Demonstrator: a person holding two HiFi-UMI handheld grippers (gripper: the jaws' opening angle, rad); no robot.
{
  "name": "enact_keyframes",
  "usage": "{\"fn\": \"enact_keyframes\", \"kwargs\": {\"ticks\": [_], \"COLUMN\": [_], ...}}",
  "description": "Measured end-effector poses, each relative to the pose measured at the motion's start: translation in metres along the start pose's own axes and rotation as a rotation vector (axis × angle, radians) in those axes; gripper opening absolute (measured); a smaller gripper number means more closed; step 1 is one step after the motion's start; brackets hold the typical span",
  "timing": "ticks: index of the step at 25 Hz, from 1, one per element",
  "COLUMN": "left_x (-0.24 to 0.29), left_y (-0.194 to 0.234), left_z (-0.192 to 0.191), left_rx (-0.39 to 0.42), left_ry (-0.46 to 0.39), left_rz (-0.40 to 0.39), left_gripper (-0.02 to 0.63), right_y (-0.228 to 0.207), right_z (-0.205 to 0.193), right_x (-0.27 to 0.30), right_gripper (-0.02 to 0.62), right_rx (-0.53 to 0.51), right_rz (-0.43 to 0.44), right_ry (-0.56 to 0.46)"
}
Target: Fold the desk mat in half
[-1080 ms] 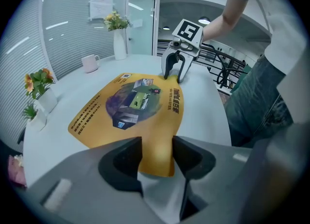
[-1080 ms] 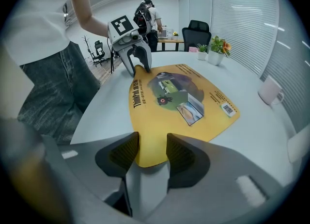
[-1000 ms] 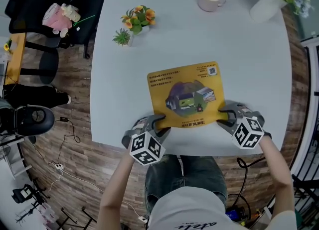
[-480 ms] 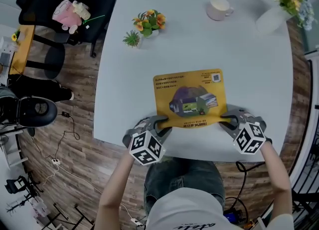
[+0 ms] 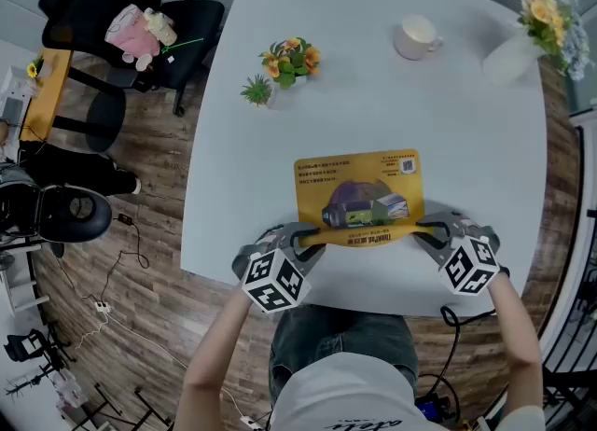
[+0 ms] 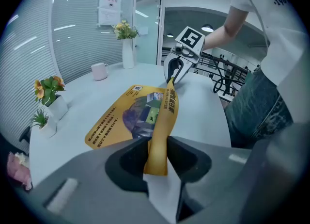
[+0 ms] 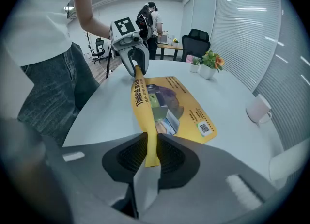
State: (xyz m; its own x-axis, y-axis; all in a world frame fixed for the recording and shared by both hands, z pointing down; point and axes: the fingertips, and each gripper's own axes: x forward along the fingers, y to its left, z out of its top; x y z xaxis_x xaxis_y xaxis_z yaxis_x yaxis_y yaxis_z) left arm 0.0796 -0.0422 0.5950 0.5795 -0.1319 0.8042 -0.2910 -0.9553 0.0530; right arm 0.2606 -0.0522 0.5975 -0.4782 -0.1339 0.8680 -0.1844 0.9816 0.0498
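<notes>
A yellow desk mat (image 5: pixel 360 196) with a printed picture lies on the white table (image 5: pixel 373 84), its near edge lifted and curling toward the far edge. My left gripper (image 5: pixel 306 238) is shut on the mat's near left corner (image 6: pixel 157 148). My right gripper (image 5: pixel 431 230) is shut on the near right corner (image 7: pixel 149 143). In the left gripper view the raised edge of the mat (image 6: pixel 167 106) runs across to the right gripper (image 6: pixel 173 72). From the right gripper view, the same raised edge (image 7: pixel 140 97) leads to the left gripper (image 7: pixel 134 65).
Two small potted plants (image 5: pixel 280 70) stand at the table's far left, a white mug (image 5: pixel 417 37) at the back and a white vase of flowers (image 5: pixel 522 37) at the far right. A black office chair (image 5: pixel 121 19) with a pink toy stands left of the table.
Both grippers have raised the mat's near edge and carried it toward the far edge, so less of the mat lies flat. The head view has shifted slightly.
</notes>
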Motion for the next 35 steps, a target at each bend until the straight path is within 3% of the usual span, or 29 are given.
{"fn": "enact_keyframes", "kwargs": {"ticks": [21, 35], "left_x": [0.008, 0.023], "left_y": [0.071, 0.106], "left_z": [0.011, 0.011], "left_rx": [-0.034, -0.076], "left_ry": [-0.027, -0.023], "left_rz": [0.039, 0.082], "left_gripper": [0.107, 0.107], "right_y": [-0.083, -0.114], "right_z": [0.018, 0.016], "right_x": [0.018, 0.035], "right_gripper": [0.087, 0.087], "right_rx": [0.114, 0.179], "right_rz": [-0.126, -0.148], "right_ry": [-0.019, -0.024]}}
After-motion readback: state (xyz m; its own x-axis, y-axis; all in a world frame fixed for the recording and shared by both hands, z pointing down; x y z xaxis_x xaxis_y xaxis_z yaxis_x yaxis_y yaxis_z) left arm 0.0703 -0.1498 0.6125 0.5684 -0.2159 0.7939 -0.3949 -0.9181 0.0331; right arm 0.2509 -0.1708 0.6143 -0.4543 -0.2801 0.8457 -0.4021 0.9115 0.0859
